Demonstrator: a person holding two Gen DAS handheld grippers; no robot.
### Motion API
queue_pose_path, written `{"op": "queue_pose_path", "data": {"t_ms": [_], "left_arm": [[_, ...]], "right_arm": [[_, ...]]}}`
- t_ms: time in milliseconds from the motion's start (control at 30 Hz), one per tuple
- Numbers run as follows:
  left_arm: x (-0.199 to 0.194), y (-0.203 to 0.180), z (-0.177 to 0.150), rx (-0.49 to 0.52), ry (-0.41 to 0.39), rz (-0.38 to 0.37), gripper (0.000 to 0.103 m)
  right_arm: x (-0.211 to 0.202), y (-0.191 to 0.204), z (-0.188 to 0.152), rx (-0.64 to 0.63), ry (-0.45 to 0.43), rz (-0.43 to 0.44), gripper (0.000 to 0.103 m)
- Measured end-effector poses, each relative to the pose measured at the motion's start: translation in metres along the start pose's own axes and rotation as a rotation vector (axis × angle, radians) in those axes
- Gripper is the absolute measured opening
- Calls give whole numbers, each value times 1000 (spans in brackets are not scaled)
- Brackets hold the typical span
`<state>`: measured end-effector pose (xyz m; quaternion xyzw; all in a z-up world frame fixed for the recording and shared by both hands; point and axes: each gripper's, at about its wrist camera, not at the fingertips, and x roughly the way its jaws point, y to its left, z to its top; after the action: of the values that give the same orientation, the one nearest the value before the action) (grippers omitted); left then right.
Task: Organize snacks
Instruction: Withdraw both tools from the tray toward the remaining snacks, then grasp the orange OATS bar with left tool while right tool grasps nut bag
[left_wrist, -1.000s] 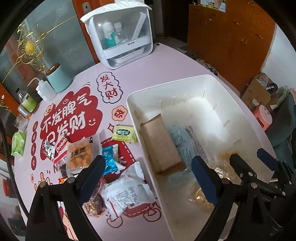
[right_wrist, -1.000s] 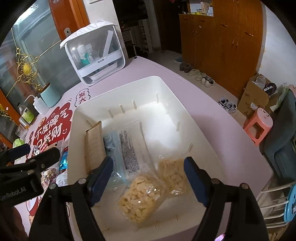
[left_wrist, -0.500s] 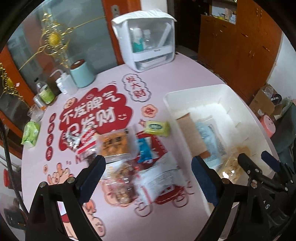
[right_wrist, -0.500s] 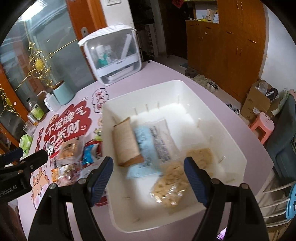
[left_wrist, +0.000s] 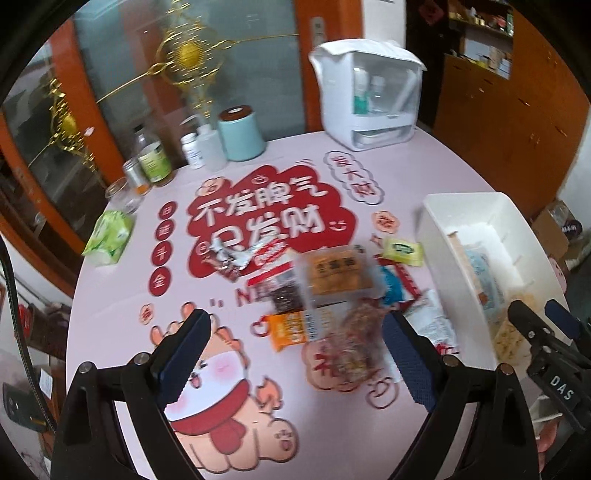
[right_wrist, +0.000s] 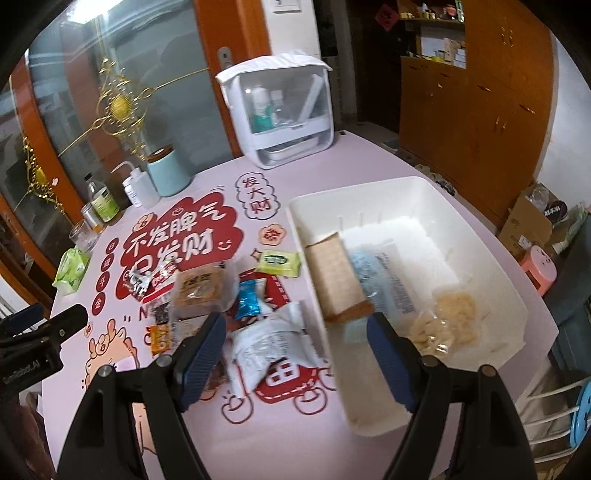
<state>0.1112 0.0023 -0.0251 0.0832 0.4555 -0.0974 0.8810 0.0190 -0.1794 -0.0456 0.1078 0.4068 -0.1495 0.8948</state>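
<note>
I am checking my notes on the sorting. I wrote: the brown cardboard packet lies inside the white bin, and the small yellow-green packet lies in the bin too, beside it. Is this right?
Not quite. The brown cardboard packet does lie inside the white bin, but the small yellow-green packet is outside it, on the pink table just left of the bin's wall. The right wrist view shows this clearly.

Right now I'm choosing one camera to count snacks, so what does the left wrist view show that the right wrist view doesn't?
Only the left wrist view: the clear bag of brown snacks unobstructed.

Only the right wrist view: the white bin's whole interior, with the brown carton and crisp bags.

Both: the yellow-green packet, blue packet, clear tray of biscuits, and open, empty tools.
</note>
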Motion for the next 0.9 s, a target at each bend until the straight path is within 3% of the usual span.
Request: {"op": "queue_pose_path", "data": {"t_ms": [267,533,767,900], "left_arm": [[11,61,-14,-69,13,22,93],[35,91,-33,-77,39,9,93],[81,74,-40,113,47,-49,93],[116,58,-36,249,65,-106,93]], "right_arm": [[9,40,-7,-83,11,-1,79],[46,69,-24,-143,114,130,79],[88,82,-30,-190,185,157,79],[123,81,-26,-106,292,212,79]]}}
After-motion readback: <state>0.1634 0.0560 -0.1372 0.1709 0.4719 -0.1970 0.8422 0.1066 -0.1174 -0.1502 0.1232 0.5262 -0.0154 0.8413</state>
